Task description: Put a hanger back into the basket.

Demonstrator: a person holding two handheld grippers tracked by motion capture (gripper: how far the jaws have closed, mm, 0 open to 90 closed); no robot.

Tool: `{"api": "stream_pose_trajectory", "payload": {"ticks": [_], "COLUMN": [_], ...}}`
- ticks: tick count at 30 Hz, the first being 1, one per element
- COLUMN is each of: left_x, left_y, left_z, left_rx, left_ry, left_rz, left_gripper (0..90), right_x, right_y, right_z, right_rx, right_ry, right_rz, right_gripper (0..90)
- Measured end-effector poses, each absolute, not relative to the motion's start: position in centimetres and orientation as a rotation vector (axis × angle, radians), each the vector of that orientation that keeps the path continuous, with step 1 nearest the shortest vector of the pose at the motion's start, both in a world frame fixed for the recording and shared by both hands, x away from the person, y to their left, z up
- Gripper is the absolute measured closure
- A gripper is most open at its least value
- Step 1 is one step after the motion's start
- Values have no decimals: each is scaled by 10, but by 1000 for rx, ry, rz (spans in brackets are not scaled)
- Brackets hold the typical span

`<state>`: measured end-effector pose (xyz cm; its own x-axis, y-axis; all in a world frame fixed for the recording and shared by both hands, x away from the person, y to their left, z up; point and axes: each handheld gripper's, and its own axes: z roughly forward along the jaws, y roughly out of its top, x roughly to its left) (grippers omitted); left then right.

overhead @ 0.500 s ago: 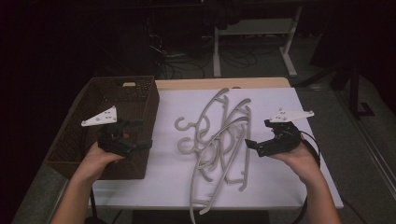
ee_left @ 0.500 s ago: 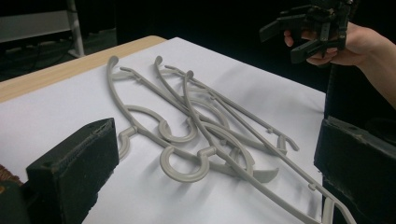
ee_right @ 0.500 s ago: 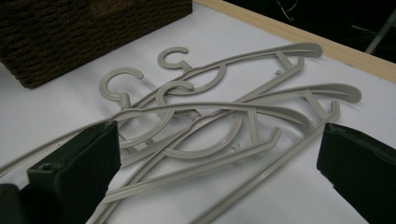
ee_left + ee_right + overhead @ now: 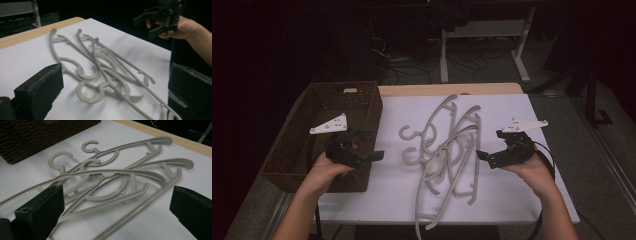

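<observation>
Left gripper: your left gripper [image 4: 373, 151] hangs over the basket's right wall, near the tabletop's left edge; jaws spread wide, nothing between them, pointing toward the hangers.
Right gripper: your right gripper [image 4: 486, 156] sits near the right edge of the white sheet; jaws spread wide and empty, aimed left at the hangers; it also appears from the left gripper view [image 4: 160, 21].
Hangers: a tangled pile of grey plastic hangers [image 4: 447, 150] lies on the middle of the white sheet [image 4: 512, 200], between your two grippers and touching neither; hooks face the left side, and one long hanger reaches past the near edge.
Basket: a dark woven basket [image 4: 287, 155] stands at the tabletop's left edge, just beside the sheet.
Hands: your hands come in from the near edge, one on each gripper.
</observation>
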<state>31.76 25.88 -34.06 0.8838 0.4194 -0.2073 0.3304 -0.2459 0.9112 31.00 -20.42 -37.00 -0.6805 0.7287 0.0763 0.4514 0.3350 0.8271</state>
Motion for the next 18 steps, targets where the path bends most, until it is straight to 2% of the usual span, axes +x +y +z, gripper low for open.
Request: {"api": "stream_pose_trajectory", "payload": {"ticks": [18], "left_x": [315], "left_y": [213], "left_z": [-349], "left_rx": [1951], "left_ry": [498], "left_rz": [40], "left_gripper": [0], "right_x": [305], "right_y": [-207], "right_z": [-389], "right_rx": [1053], "right_ry": [2322], "right_rz": [1250], "right_gripper": [0]}}
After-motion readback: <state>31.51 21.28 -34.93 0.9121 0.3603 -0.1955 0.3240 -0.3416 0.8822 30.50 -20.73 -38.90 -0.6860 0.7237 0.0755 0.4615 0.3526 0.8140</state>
